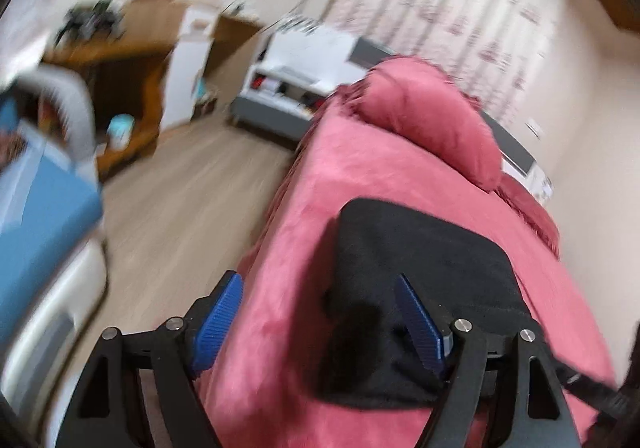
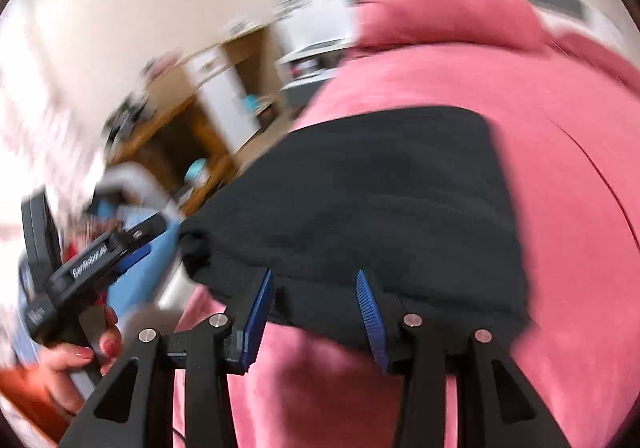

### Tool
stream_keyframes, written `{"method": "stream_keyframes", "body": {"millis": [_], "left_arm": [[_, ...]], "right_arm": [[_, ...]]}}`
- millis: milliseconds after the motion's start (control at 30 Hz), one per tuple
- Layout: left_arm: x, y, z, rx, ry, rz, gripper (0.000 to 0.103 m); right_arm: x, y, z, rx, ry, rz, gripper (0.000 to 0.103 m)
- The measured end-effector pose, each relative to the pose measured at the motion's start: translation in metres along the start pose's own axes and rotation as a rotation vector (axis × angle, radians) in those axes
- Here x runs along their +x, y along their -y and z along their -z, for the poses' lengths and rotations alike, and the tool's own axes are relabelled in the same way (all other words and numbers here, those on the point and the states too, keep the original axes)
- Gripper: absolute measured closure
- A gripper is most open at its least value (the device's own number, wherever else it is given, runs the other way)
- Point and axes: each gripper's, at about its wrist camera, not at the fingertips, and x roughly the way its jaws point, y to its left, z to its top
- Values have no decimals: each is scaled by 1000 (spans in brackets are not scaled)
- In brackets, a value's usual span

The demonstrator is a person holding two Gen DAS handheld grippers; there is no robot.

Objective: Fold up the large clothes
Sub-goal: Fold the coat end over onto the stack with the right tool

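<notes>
Between parted right claw (image 2: 316,304) pads: folded black garment (image 2: 380,200) edge, seemingly untouched.

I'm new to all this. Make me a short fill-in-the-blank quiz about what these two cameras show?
1. The folded garment is ____ in colour.
2. It lies on a bed cover coloured ____.
3. The ribbed pads on the jaws are ____.
4. At the bed's far end lies a pink ____.

Missing words: black; pink; blue; pillow
</notes>
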Motion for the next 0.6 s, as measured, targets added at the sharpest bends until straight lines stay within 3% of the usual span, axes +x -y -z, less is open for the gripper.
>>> {"method": "stream_keyframes", "body": {"millis": [67,133,200,300,467,600], "left_arm": [[9,13,-8,65,7,-6,21],[30,28,-11,166,-34,-35,20],[49,37,-7,255,-105,-98,22],[57,38,19,389,-182,-163,26],[31,19,39,359,-145,-115,26],[25,15,38,311,-161,-103,26]], "right_arm": [[-19,26,-4,97,68,16,60],[-23,33,-13,88,97,95,59],[-6,36,-20,30,33,171,59],[24,50,-13,3,-110,196,59],[11,65,23,-5,-103,188,55],[6,74,24,61,-95,174,52]]}}
